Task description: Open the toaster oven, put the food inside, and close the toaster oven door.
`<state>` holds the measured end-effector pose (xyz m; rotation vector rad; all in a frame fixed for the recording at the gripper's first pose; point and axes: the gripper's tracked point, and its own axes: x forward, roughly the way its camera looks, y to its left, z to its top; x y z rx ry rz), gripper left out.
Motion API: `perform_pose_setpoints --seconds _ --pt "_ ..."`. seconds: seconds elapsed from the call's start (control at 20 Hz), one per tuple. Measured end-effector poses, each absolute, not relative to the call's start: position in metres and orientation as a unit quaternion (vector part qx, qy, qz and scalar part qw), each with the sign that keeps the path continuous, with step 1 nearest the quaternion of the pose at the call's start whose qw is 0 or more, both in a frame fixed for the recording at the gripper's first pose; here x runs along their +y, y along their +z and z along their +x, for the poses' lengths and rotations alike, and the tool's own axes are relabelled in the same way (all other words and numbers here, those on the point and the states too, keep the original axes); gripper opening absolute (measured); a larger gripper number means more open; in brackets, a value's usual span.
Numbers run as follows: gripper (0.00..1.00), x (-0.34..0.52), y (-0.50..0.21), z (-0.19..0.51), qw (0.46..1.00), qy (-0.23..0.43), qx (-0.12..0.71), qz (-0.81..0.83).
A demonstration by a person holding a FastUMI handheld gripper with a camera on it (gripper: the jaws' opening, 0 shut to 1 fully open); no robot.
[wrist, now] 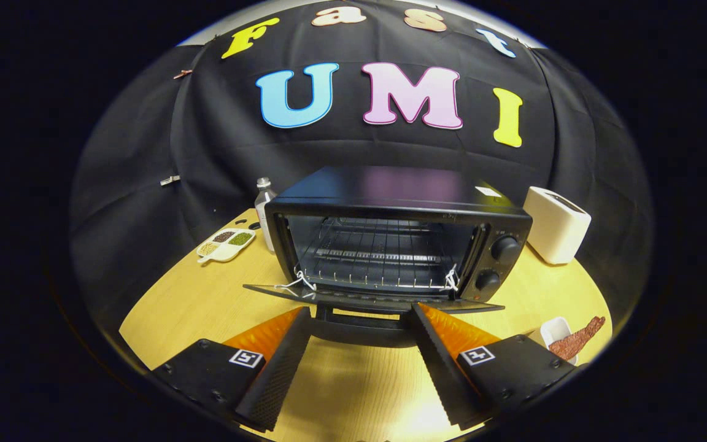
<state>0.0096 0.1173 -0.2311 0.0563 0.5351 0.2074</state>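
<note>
A black toaster oven point(390, 233) stands on the wooden table point(206, 294), just ahead of my fingers. Its door point(372, 298) hangs folded down flat, with the handle point(359, 316) right at my fingertips. Inside, the wire rack point(378, 258) is bare. My gripper point(359, 316) is open, its fingers spread wide on either side of the handle and nothing pressed between them. The food, a reddish-brown strip point(577, 337), lies across a small white dish point(555, 330) to the right of my right finger.
A white toaster point(557, 224) sits to the right of the oven. Left of the oven stand a clear bottle point(264, 209) and a white divided tray point(226, 244) of grains. The table's rounded edge curves close on both sides.
</note>
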Motion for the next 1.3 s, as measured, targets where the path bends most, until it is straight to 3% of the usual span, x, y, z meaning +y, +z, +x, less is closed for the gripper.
perform_pose_setpoints --seconds 0.4,0.85,1.3 --pt "1.00 0.115 -0.303 -0.035 0.915 0.100 0.380 0.093" --pt "0.99 0.076 -0.245 -0.048 0.934 0.105 0.334 0.074" --pt "0.99 -0.027 -0.155 -0.037 0.960 0.057 0.268 0.057"
